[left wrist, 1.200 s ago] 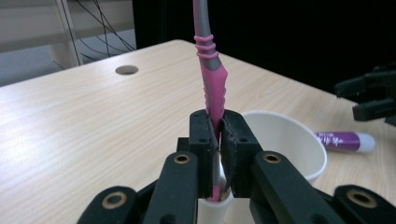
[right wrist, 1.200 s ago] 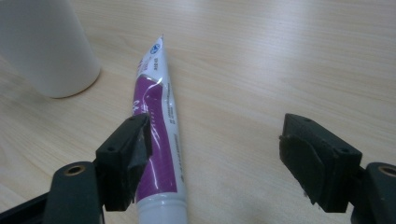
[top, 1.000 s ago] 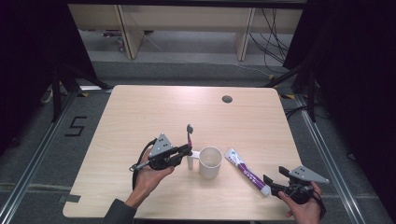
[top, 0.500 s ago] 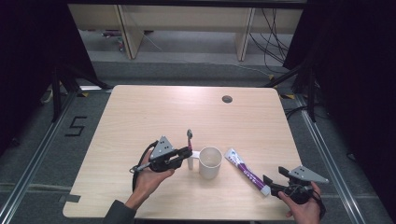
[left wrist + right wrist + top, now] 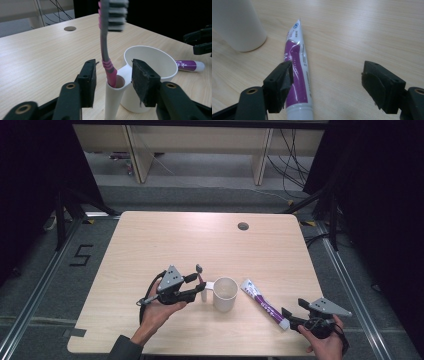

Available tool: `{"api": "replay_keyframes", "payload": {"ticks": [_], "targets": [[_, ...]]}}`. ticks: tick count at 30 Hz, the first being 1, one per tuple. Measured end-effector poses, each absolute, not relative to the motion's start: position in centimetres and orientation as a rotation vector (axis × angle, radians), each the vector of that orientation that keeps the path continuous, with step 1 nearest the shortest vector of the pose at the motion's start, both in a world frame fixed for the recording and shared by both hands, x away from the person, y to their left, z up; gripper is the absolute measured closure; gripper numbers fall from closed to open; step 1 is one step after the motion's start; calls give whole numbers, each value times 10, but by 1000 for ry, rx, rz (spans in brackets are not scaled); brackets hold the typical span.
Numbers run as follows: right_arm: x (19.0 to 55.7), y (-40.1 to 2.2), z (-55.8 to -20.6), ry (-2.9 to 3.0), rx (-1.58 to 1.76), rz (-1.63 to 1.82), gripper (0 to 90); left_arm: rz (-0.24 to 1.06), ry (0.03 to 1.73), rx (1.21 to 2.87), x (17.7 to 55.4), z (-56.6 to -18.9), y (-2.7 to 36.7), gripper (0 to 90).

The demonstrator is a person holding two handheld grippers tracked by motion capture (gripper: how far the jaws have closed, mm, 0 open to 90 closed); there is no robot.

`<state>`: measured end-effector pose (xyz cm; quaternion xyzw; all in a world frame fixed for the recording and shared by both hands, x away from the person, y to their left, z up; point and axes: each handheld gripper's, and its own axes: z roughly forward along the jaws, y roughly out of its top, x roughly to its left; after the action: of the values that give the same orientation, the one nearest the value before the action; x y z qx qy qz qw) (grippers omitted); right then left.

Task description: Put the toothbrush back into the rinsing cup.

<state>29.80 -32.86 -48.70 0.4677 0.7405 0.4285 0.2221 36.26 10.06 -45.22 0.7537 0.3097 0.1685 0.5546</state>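
Step in hand: my guess is the toothbrush (image 5: 107, 45) was just dropped into the little side holder (image 5: 115, 96) on the white cup (image 5: 225, 293), and the toothpaste tube (image 5: 263, 303) is next.

Where stuff is: cup sits lower middle of the high view on the counter (image 5: 165, 240). Brush stands nearly upright in the holder at the cup's left, bristles at the top of the left gripper view. Tube lies flat, right of the cup, slanting down toward the lower right corner.

Left tool (image 5: 113, 82): spread, one jaw on each side of the brush handle and holder. Looks like neither pad is touching the brush, so it's holding nothing.

Right tool (image 5: 329, 85): wide open. Its left jaw sits over the tube's cap end, in the lower left of the right gripper view; can't tell if it actually touches. The other jaw is over bare wood.

How I'd do it: back the left tool straight away from the holder so a pad doesn't clip the brush or nudge the cup. For the tube, centre the right tool over it first, since right now it's off to one side, then squeeze near the firmer cap end.

Watch out: the tube looks slick and soft, so go easy on the pinch.
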Motion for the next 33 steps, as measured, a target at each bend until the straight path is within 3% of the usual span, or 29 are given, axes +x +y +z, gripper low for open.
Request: {"api": "replay_keyframes", "payload": {"ticks": [13,33], "targets": [[298,-329,-487,2046,1280,1171,265,384,796,1789,357,-445,114,331],[298,-329,-487,2048,1288,1173,265,394,816,1855,335,-456,145,296]]}}
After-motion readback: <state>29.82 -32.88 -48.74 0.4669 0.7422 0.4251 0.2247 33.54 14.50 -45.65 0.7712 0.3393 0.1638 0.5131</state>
